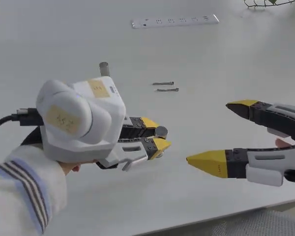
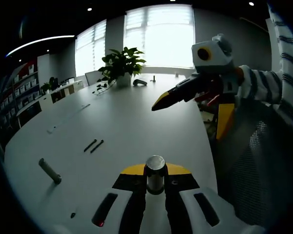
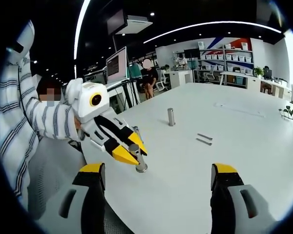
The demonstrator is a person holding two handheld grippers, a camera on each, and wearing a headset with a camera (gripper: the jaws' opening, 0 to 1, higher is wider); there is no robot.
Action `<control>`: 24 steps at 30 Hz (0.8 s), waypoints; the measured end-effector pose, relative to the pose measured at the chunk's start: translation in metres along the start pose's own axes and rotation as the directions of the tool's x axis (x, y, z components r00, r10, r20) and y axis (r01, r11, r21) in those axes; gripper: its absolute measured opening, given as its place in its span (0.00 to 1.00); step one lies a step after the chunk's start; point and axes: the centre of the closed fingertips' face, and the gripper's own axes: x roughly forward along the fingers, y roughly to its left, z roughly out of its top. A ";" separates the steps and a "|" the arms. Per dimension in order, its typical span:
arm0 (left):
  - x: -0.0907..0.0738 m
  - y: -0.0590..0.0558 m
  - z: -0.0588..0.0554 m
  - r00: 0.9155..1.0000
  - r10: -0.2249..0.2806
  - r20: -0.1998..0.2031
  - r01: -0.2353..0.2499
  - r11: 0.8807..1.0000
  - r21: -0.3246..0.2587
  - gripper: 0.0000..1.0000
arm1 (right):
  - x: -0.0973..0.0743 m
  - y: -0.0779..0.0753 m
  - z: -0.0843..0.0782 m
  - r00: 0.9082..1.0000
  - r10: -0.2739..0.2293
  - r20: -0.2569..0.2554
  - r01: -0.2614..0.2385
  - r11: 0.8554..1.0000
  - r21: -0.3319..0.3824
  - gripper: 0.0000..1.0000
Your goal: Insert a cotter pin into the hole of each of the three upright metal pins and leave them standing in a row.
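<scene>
The left gripper (image 1: 157,137) pinched a metal pin (image 1: 161,132) between its yellow tips. The pin's long axis ran upright, square across the jaws, with its flat top showing just above them. The right gripper (image 1: 209,132) hung opposite with its jaws spread wide, tips pointing toward the held pin but apart from it. A second metal pin (image 1: 104,69) stood upright beyond the left gripper. Two cotter pins (image 1: 163,83) lay flat on the table (image 1: 226,59) ahead of that gripper, side by side with their long axes parallel.
</scene>
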 end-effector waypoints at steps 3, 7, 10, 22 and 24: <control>0.004 -0.004 -0.003 1.000 -0.006 -0.005 0.006 1.000 -0.011 0.09 | 0.002 0.003 -0.001 1.000 0.015 -0.005 -0.015 1.000 -0.001 0.88; 0.008 -0.006 -0.010 1.000 -0.008 -0.027 0.007 1.000 -0.019 0.09 | 0.003 0.005 -0.001 1.000 0.027 -0.004 -0.027 1.000 -0.002 0.88; 0.008 -0.007 -0.013 0.999 -0.003 -0.036 0.003 1.000 -0.010 0.09 | 0.003 0.006 -0.005 0.999 0.030 -0.021 -0.030 0.999 -0.011 0.88; 0.010 -0.011 -0.019 1.000 -0.002 -0.020 0.002 1.000 -0.031 0.09 | 0.005 0.011 -0.008 0.998 0.052 -0.036 -0.053 0.998 -0.015 0.88; 0.010 -0.011 -0.019 1.000 -0.008 -0.020 0.007 1.000 -0.023 0.09 | 0.006 0.012 -0.008 0.998 0.056 -0.038 -0.057 0.998 -0.013 0.88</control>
